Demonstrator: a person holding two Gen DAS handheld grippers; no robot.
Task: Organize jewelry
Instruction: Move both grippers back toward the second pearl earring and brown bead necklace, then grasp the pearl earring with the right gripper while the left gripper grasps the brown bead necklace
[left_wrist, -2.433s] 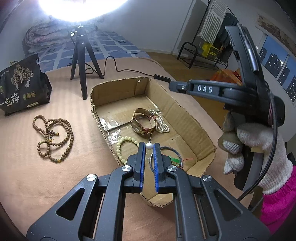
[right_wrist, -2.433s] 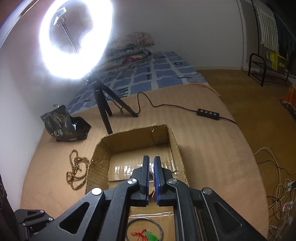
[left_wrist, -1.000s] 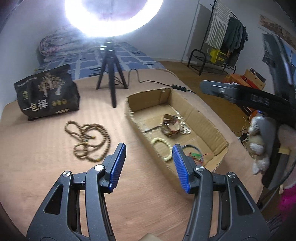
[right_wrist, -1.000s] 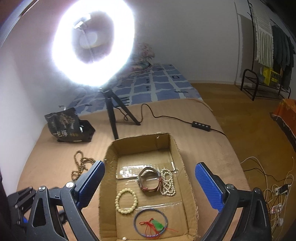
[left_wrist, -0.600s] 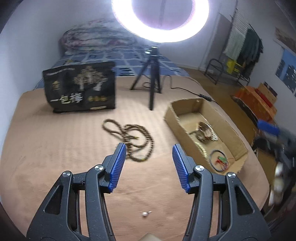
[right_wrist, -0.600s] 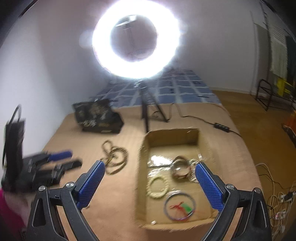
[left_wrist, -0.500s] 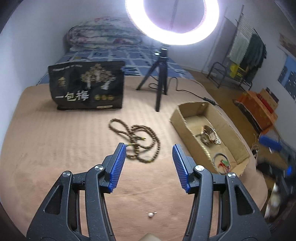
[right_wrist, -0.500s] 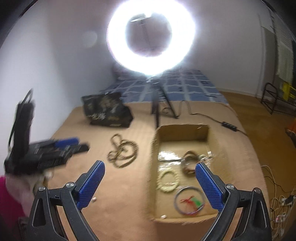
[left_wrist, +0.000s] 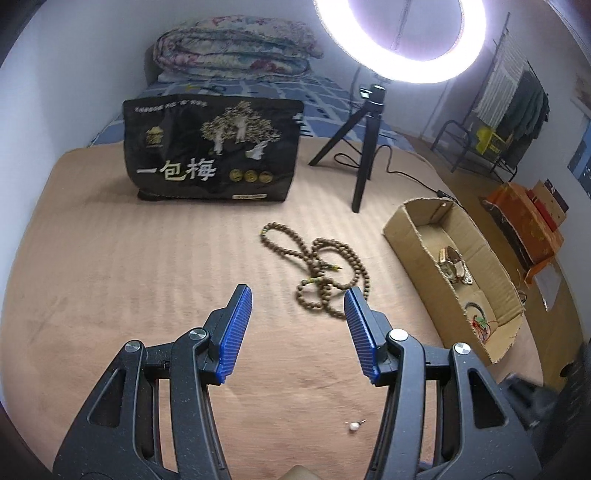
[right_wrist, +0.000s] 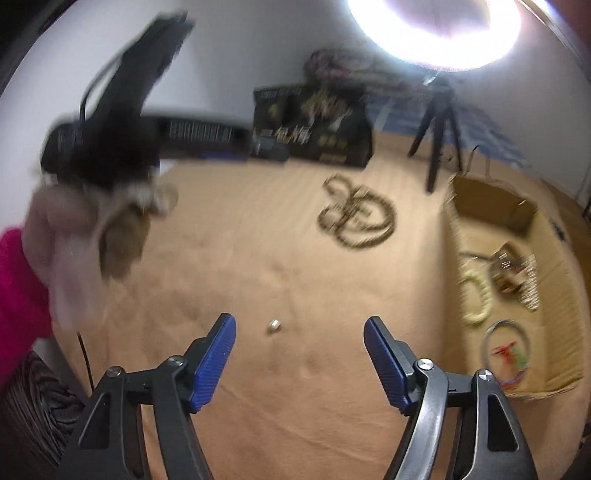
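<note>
A long brown bead necklace (left_wrist: 325, 271) lies coiled on the tan blanket, just ahead and right of my open, empty left gripper (left_wrist: 297, 332). It also shows in the blurred right wrist view (right_wrist: 356, 216). A small pearl earring (left_wrist: 354, 427) lies loose on the blanket near the left gripper's right arm; in the right wrist view the pearl earring (right_wrist: 274, 325) sits just ahead of my open, empty right gripper (right_wrist: 299, 363). A cardboard box (left_wrist: 410, 240) at the right holds a watch, pale bead bracelets and a thin bangle (right_wrist: 508, 350).
A black snack bag (left_wrist: 210, 155) stands at the back of the blanket. A ring light on a black tripod (left_wrist: 364, 147) stands behind the box, its cable trailing right. The left gripper body and gloved hand (right_wrist: 110, 155) fill the right wrist view's upper left.
Both grippers opened and swung left, away from the box. The pearl the left gripper held over the box is released; one pearl lies in the box and another loose on the blanket.
</note>
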